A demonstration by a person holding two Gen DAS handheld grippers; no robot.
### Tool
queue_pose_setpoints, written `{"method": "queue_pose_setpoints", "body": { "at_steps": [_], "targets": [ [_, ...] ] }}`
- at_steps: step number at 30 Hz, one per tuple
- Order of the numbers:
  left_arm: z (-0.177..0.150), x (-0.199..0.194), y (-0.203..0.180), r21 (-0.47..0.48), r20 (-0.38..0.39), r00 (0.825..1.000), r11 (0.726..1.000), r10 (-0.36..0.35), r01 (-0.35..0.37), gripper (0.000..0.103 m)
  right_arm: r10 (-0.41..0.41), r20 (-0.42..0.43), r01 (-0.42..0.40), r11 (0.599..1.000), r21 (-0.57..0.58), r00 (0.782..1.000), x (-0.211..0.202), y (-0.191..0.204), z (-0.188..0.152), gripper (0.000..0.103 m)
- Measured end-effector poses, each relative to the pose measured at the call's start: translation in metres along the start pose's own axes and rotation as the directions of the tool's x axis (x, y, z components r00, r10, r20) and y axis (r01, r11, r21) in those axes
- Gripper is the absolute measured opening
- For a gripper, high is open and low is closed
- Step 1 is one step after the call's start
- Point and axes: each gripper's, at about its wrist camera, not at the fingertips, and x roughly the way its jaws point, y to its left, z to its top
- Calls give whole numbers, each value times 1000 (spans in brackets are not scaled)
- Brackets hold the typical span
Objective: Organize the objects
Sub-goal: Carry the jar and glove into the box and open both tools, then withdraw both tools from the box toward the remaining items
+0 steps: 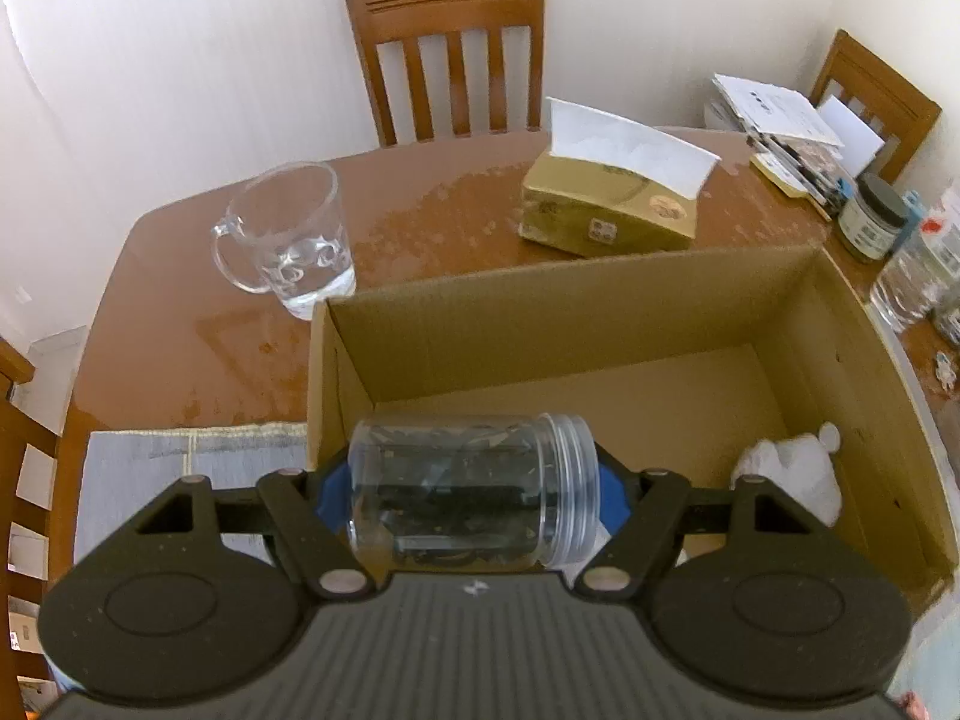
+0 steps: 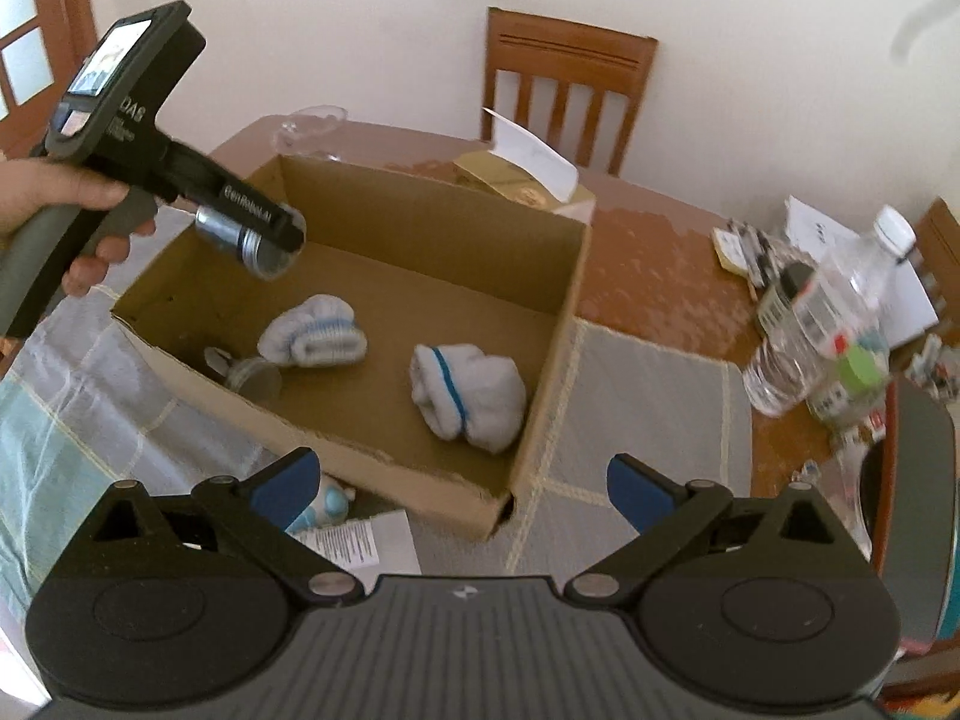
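left gripper [image 1: 474, 495] clamps jar [image 1: 474, 492] sideways over cardboard box [image 1: 660, 294], likely for dropping in | right gripper [image 2: 465, 489] wide, empty (rolled socks [image 2: 468, 396] at its 12 o'clock)

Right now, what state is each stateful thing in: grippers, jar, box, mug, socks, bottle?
left gripper: shut on the jar
clear jar: lidless, held sideways over the box
right gripper: open, holding nothing
cardboard box: open-topped
rolled socks: two bundles, lying in the box
glass mug: upright
water bottle: capped
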Motion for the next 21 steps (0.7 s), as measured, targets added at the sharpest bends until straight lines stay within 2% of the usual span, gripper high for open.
{"method": "queue_pose_setpoints", "body": {
  "at_steps": [3, 12, 21],
  "targets": [
    [1, 1, 2, -12, 10, 1000, 1000, 4, -4, 90, -15, -4, 15, 1000, 12, 1000, -5, -1, -7, 103],
    [-9, -22, 0, -1, 79, 997, 1000, -9, 9, 97, -39, -14, 39, 998, 43, 999, -16, -8, -31, 103],
    [-52, -69, -3, -2, 128, 992, 1000, 7, -7, 100, -9, -40, 11, 998, 56, 999, -14, -6, -61, 103]
  ]
}}
